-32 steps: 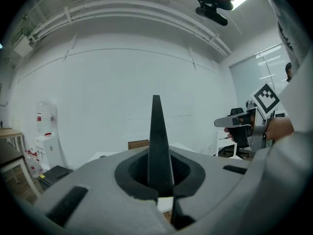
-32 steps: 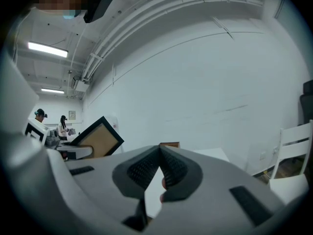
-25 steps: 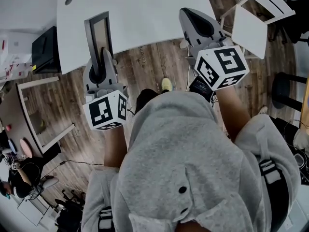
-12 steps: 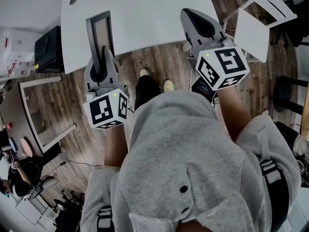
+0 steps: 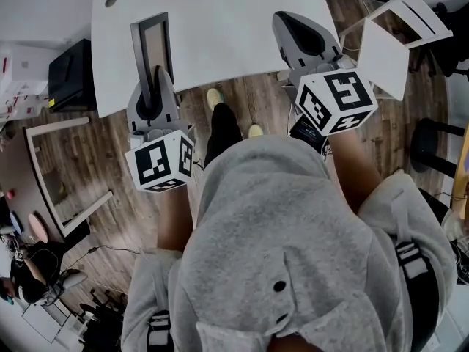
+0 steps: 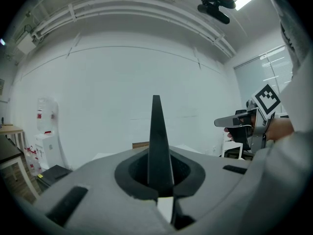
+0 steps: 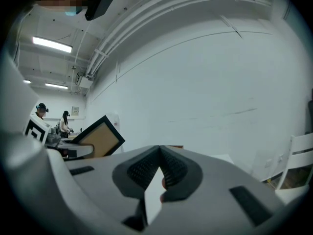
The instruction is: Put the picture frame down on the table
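Plainly, the white table [image 5: 242, 20] lay ahead of and beneath the picture frame [image 5: 150, 46], whose long axis ran straight out from the left gripper [image 5: 157, 75]. Its jaws were clamped on the frame's near edge, which stood edge-on between them. The right gripper [image 5: 284, 19], pinched together on nothing, was well apart to the right.

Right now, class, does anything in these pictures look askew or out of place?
The picture frame: it stands on edge, tilted, gripped by the left claw over the table rather than lying flat. Nothing else looks odd.
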A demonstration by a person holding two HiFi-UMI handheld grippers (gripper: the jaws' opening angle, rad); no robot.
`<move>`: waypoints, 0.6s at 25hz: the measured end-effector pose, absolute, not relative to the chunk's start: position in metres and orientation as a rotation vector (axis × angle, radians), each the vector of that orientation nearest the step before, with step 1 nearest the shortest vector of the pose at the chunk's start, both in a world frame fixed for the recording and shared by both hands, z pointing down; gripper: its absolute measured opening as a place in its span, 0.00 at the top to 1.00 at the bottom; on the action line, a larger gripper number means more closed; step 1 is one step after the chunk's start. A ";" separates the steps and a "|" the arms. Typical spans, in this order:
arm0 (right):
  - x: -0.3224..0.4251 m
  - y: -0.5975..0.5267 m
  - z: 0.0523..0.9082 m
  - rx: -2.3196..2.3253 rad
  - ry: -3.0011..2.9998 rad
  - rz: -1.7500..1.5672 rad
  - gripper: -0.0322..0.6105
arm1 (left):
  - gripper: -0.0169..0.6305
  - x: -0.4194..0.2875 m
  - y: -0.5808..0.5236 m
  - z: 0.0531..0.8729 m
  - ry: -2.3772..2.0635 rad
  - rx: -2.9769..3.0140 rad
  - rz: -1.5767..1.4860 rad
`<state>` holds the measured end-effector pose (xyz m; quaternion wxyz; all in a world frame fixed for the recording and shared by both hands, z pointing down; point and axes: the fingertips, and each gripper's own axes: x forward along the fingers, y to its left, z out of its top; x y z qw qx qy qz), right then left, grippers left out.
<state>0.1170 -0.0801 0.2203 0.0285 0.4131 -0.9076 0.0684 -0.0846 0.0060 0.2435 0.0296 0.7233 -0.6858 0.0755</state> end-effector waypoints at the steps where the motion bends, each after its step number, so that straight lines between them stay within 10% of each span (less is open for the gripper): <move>1: 0.113 -0.084 0.220 1.272 -2.802 0.210 0.91 | 0.93 -0.087 0.002 0.243 -2.113 2.230 0.231; 15: 0.066 -0.150 0.225 1.277 -2.772 0.235 0.91 | 0.93 -0.127 -0.072 0.243 -2.063 2.254 0.243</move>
